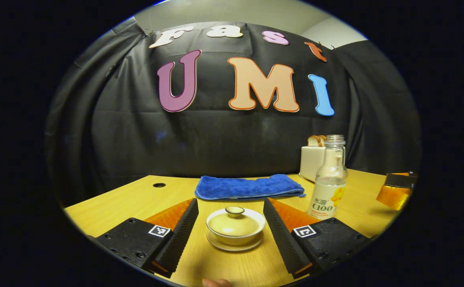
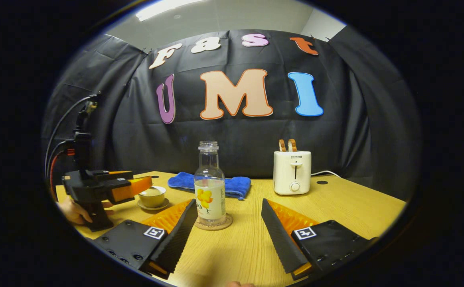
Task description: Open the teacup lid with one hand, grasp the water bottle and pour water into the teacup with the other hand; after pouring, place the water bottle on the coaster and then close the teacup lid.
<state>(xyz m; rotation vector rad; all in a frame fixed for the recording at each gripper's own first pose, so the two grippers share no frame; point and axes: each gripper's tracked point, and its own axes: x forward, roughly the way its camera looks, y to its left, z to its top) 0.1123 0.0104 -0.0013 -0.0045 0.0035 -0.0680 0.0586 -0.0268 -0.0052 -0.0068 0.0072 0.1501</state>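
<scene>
Left gripper view: left gripper [image 1: 230, 229] fingers apart, flanking lidded teacup [image 1: 235, 228] on table [image 1: 108, 207]. Lid [image 1: 234, 222] looks fragile, slippery; pinch knob. Right gripper [image 2: 229, 231] fingers apart, near bottle [image 2: 209, 183] standing on coaster [image 2: 224, 224].

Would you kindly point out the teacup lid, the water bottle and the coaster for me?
teacup lid [image 1: 234, 224]: left gripper view, on its domed top.
water bottle [image 2: 209, 187]: right gripper view, on its body.
coaster [image 2: 224, 224]: right gripper view, on its exposed right edge.
</scene>
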